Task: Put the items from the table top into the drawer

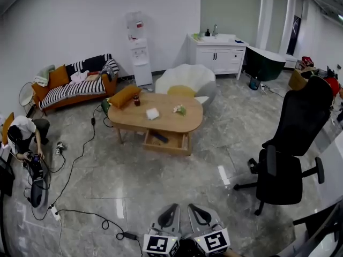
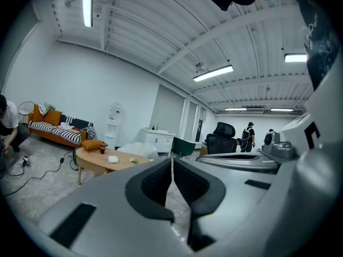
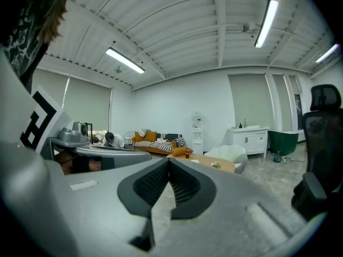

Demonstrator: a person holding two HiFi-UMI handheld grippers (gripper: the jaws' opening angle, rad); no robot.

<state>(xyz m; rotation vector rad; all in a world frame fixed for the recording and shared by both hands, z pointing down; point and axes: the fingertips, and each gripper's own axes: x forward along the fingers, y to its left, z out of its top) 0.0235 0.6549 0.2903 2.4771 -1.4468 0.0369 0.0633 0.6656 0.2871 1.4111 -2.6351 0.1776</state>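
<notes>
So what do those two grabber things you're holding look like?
The left gripper and the right gripper are both made of light grey plastic. Each one has two curved jaws that come to a point, lined inside with black ribbed pads. At the back of each sits a white cube with black square markers, a bit like a puzzle code.

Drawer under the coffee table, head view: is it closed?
No, the drawer stands pulled out from under the coffee table top, with its inside showing.
</notes>
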